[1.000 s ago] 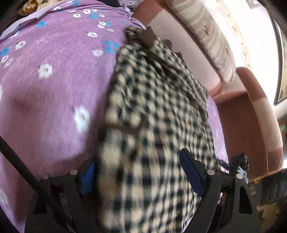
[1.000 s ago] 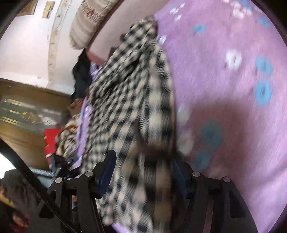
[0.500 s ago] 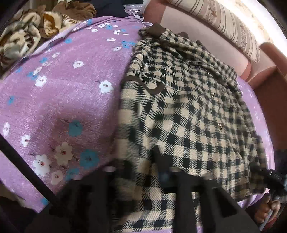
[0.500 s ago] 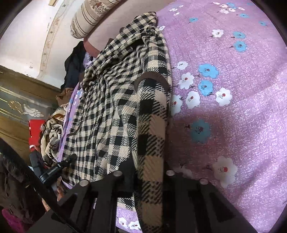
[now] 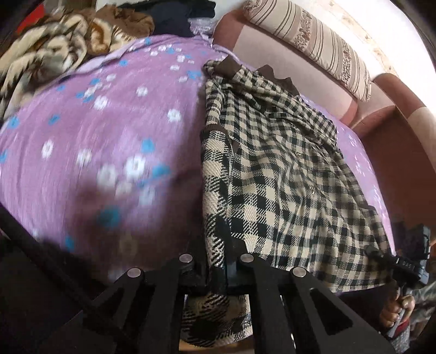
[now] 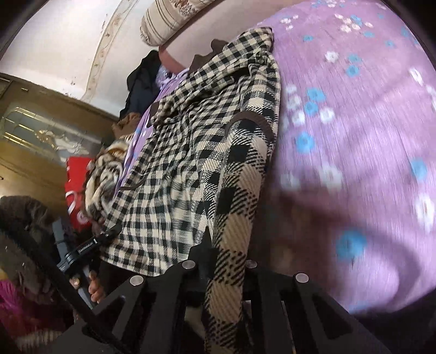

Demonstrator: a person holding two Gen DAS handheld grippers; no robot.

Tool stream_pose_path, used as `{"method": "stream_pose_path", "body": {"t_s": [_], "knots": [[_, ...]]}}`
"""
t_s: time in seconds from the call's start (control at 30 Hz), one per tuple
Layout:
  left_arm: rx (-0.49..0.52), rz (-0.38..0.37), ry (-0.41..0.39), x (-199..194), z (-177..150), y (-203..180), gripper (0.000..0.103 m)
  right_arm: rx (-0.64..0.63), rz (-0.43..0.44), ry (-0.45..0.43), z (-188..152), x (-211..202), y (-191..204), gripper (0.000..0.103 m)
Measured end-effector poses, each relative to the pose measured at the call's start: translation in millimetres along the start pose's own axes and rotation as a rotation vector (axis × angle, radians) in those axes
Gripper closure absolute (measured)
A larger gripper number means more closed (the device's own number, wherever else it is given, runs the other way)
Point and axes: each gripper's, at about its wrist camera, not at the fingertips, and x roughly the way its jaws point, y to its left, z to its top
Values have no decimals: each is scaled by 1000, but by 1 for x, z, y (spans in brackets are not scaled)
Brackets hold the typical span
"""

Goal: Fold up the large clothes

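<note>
A black-and-cream checked coat [image 5: 286, 168] with brown trim lies lengthwise on a purple flowered bedspread [image 5: 103, 141]. My left gripper [image 5: 216, 268] is shut on the coat's near hem at its left edge. In the right wrist view the same coat [image 6: 196, 152] runs away from me, and my right gripper [image 6: 220, 268] is shut on the hem at its right edge. The other gripper shows at the far side of the hem in each view: the right one in the left wrist view [image 5: 406, 265], the left one in the right wrist view [image 6: 87, 249].
A pink sofa back [image 5: 286, 60] with a striped bolster [image 5: 313, 40] runs behind the coat. A brown patterned blanket [image 5: 54, 51] and dark clothes [image 5: 174, 13] are piled at the far end. A red bag [image 6: 77, 190] and a wooden cabinet [image 6: 41, 136] stand beside the bed.
Both grippers were open around the coat's hem a second ago and have since closed on it. They have drawn back toward me, stretching the hem, and the views have shifted.
</note>
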Motion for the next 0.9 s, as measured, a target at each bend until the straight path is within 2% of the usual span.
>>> {"method": "stream_pose_path", "body": {"t_s": [0.1, 0.17, 0.37, 0.43, 0.53, 0.67, 0.8, 0.9], "knots": [[2, -32, -1, -10, -13, 0, 98, -29, 14, 54, -20, -5, -3, 96], [14, -45, -6, -14, -13, -2, 98, -47, 9, 68, -22, -7, -3, 96], [54, -92, -44, -19, 27, -17, 98, -169, 7, 15, 16, -18, 32, 96], [69, -103, -70, -18, 50, -25, 98, -217, -19, -24, 37, -19, 54, 96], [100, -82, -115, -10, 92, -38, 98, -258, -59, -103, 81, -21, 77, 96], [79, -87, -116, 20, 157, -50, 98, -230, -98, -174, 136, -5, 100, 96], [62, -28, -135, 56, 210, -57, 98, -151, -146, -203, 189, 24, 97, 96], [23, 7, -113, 87, 243, -53, 98, -81, -189, -210, 227, 51, 77, 96]]}}
